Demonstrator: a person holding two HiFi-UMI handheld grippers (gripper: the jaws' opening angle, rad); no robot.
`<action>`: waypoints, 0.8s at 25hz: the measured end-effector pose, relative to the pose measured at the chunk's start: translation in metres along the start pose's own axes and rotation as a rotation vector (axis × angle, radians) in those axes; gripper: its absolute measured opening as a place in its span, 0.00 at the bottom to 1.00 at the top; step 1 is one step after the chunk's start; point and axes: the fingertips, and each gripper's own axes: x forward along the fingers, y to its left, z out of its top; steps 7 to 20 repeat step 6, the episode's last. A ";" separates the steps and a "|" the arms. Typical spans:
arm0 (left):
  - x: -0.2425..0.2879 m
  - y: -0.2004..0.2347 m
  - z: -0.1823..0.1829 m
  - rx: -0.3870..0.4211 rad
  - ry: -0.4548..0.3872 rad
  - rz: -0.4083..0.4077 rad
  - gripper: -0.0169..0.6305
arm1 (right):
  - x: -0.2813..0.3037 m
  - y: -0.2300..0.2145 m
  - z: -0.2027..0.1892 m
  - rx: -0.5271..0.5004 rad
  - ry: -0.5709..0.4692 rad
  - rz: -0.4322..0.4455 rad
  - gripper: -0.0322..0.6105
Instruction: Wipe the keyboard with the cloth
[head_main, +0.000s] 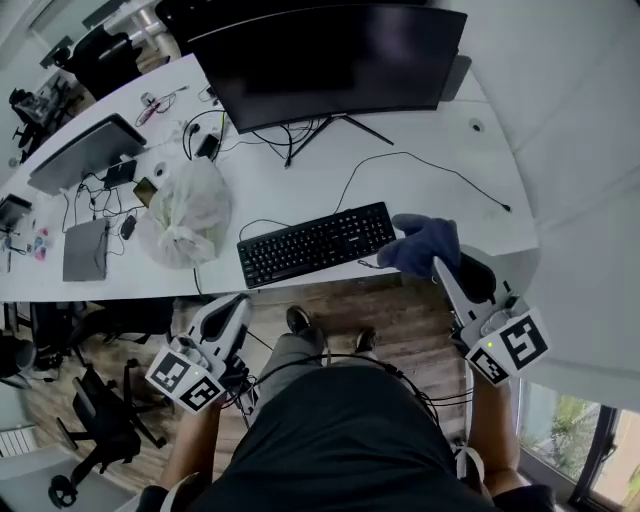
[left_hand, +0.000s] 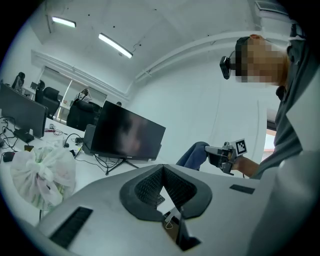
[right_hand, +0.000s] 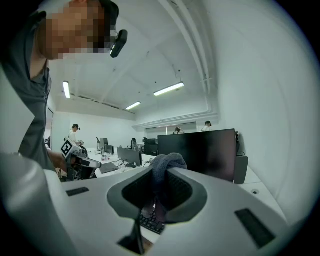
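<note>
A black keyboard (head_main: 315, 243) lies near the front edge of the white desk (head_main: 440, 195). My right gripper (head_main: 437, 262) hovers off the keyboard's right end, shut on a bunched blue cloth (head_main: 422, 243). In the right gripper view the cloth (right_hand: 167, 164) sticks up between the pads of the right gripper (right_hand: 162, 177), with keyboard keys (right_hand: 150, 222) below. My left gripper (head_main: 240, 300) hangs in front of the desk edge, below the keyboard's left end. In the left gripper view the left gripper (left_hand: 162, 170) has its pads meeting at the tip with nothing between them; the cloth (left_hand: 195, 155) shows beyond.
A large dark monitor (head_main: 330, 55) stands behind the keyboard, its cable trailing across the desk. A tied white plastic bag (head_main: 190, 212) sits left of the keyboard. Further left are a grey laptop (head_main: 85, 250) and tangled cables. Office chairs (head_main: 100, 420) stand on the wooden floor below.
</note>
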 end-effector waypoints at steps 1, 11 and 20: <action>-0.005 0.002 0.001 0.004 -0.001 -0.003 0.03 | 0.001 0.006 0.000 0.008 -0.002 -0.002 0.14; -0.037 0.021 0.014 0.001 -0.017 -0.012 0.03 | 0.006 0.037 0.003 0.033 0.001 -0.045 0.14; -0.037 0.021 0.014 0.001 -0.017 -0.012 0.03 | 0.006 0.037 0.003 0.033 0.001 -0.045 0.14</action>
